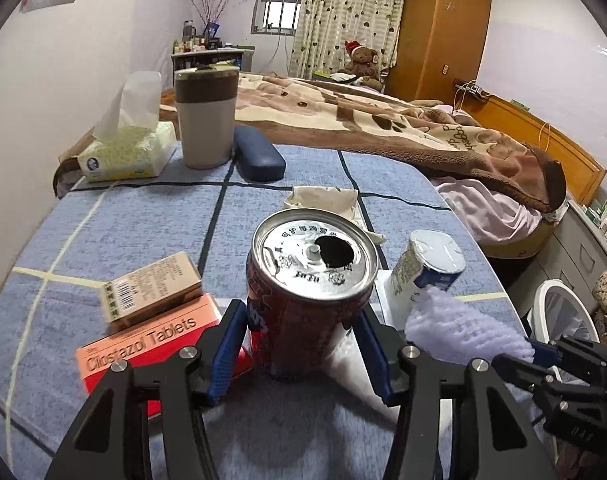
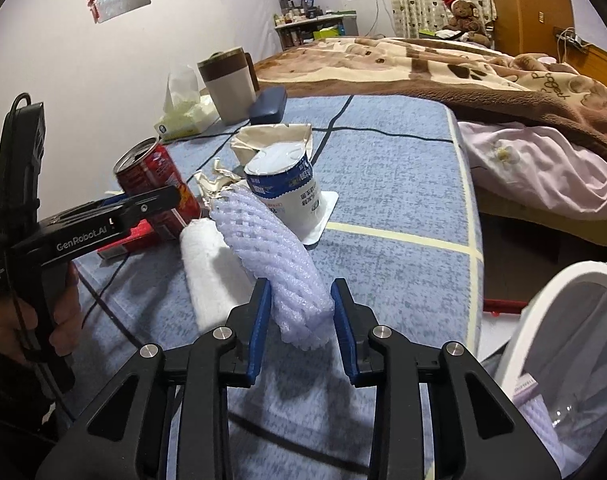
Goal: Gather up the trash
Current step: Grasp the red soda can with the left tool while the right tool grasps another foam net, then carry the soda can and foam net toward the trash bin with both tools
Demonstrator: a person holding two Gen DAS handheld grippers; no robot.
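Left gripper: jaws wide, clamped on the red can for lifting. Right gripper: jaws narrow, pinching the foam net beside the can, near the bin.

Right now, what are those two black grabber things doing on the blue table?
A person is picking up trash with a tool in each hand. The left tool is around an opened red can standing on the blue cloth, next to some pill boxes. The right tool is squeezing a white foam net sleeve. A white bin waits beside the table, on the right.
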